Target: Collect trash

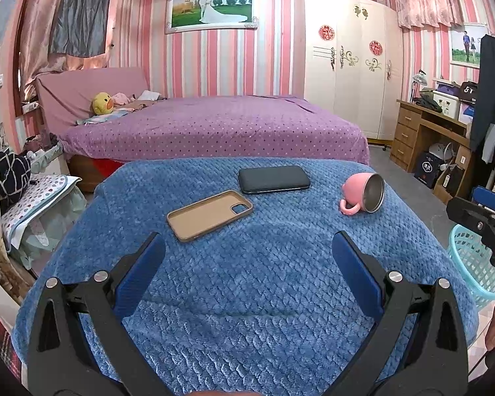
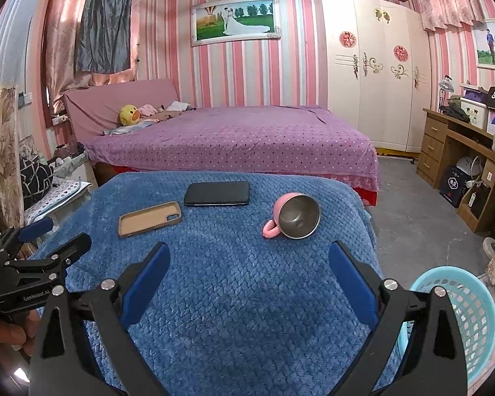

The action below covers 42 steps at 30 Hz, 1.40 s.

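Note:
A blue quilted blanket (image 1: 247, 290) covers the table in front of me. On it lie a tan phone case (image 1: 210, 215), a black phone (image 1: 274, 179) and a pink mug (image 1: 363, 196) tipped on its side, its steel inside showing. My left gripper (image 1: 247, 241) hovers open over the near part of the blanket, nothing between its fingers. My right gripper (image 2: 249, 250) is open and empty too, short of the mug (image 2: 293, 220). A teal plastic basket (image 2: 458, 316) stands on the floor at the table's right.
Beyond the table is a purple bed (image 1: 214, 128) with a yellow duck toy (image 1: 102, 103). A white wardrobe (image 1: 349, 66) and a wooden desk (image 1: 425, 132) stand to the right. A hand (image 2: 6, 330) holds the left gripper (image 2: 61, 234) at the left edge.

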Available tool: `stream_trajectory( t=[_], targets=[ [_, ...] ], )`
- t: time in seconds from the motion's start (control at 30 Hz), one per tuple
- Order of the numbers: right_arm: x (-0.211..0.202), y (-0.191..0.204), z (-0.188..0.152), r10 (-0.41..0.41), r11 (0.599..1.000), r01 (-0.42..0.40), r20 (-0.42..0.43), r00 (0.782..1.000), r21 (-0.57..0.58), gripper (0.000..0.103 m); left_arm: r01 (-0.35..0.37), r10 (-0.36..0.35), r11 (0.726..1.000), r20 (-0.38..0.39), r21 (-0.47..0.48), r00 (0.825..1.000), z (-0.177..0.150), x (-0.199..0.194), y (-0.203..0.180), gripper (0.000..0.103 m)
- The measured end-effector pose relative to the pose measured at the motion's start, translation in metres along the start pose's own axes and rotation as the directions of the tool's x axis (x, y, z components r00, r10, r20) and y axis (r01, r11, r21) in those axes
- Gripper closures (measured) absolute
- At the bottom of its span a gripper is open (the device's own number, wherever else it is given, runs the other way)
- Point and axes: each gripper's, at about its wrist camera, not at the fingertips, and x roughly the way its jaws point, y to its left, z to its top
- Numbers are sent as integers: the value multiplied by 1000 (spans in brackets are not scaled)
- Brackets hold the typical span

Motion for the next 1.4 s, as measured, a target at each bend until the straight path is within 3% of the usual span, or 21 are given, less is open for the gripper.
stream_trajectory(
  t=[1.4],
  targets=[
    [2,6,0,0,1000,0,-10,1000,-14,8,-5,5,1000,-5,-21,1000,1,-2,7,5]
  ],
)
